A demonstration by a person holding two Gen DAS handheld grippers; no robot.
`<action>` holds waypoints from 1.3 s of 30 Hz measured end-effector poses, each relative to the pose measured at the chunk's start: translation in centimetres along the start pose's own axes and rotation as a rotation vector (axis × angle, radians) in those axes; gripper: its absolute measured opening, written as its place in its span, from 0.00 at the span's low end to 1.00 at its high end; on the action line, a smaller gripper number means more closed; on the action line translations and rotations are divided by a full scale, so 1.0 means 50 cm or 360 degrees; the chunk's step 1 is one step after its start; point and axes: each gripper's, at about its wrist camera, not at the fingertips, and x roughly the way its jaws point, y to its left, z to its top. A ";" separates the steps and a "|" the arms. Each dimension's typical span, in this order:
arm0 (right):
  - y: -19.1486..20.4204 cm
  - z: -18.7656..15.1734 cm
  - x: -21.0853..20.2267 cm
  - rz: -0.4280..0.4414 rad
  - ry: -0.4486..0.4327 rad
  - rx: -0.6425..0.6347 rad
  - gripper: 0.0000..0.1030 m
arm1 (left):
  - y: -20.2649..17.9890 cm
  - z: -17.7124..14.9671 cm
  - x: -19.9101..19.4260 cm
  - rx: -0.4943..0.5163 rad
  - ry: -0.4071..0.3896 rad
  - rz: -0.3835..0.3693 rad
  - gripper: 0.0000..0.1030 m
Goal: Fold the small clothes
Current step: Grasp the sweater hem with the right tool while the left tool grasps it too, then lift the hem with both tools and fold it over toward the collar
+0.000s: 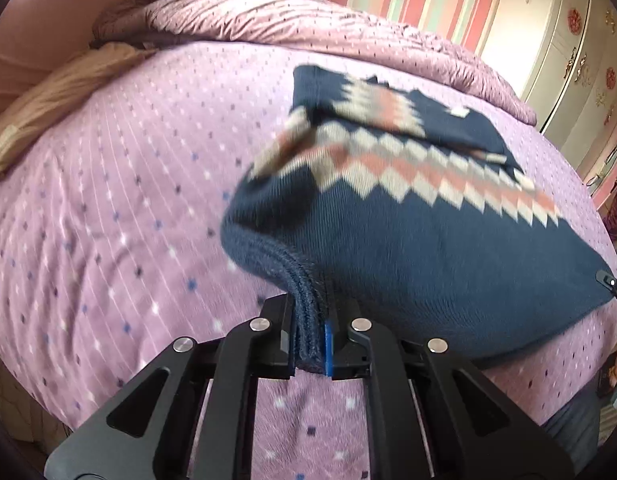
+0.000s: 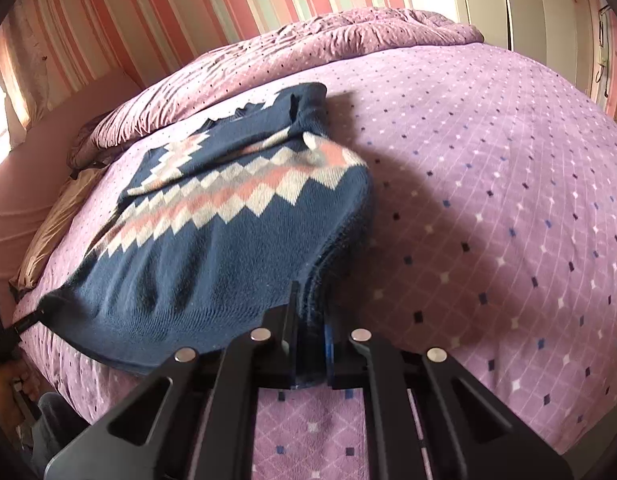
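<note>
A small navy knitted sweater (image 1: 408,248) with a pink, white and grey diamond band lies on a bed. My left gripper (image 1: 312,344) is shut on the sweater's ribbed hem at its left corner, and that corner is raised off the bed. My right gripper (image 2: 312,352) is shut on the hem at the sweater's (image 2: 196,264) right corner. The tip of the right gripper shows at the far right edge of the left wrist view, and the left one at the far left edge of the right wrist view. A sleeve lies folded across the chest.
The bed (image 1: 120,208) has a lilac cover with small diamonds. A rumpled purple duvet (image 1: 268,20) lies along its far side, a tan pillow (image 1: 56,92) at the far left. A white wardrobe (image 1: 556,48) and a striped wall stand behind. A person's hand (image 2: 6,388) holds the left gripper.
</note>
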 end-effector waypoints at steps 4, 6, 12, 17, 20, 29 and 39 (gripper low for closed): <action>0.006 0.032 -0.010 0.0054 -0.0053 0.0007 0.08 | -0.011 0.049 -0.020 0.0041 -0.0054 -0.0014 0.07; 0.008 0.052 -0.019 0.0073 -0.0081 0.0007 0.08 | -0.013 0.067 -0.028 0.0036 -0.0083 -0.0018 0.07; 0.012 0.097 -0.036 0.0082 -0.0112 -0.0009 0.08 | -0.020 0.119 -0.034 0.0065 -0.0152 0.0015 0.07; 0.020 0.132 -0.038 0.0077 -0.0108 -0.0012 0.08 | -0.039 0.162 -0.032 0.0132 -0.0177 0.0026 0.07; 0.019 0.167 -0.034 0.0093 -0.0119 0.0018 0.08 | -0.043 0.194 -0.019 0.0143 -0.0184 0.0044 0.07; 0.033 0.290 0.002 0.0143 -0.0174 0.0019 0.08 | -0.044 0.307 0.017 0.0128 -0.0236 0.0103 0.08; 0.052 0.434 0.086 0.0146 -0.0212 0.0030 0.08 | -0.070 0.451 0.092 0.0082 -0.0286 0.0197 0.08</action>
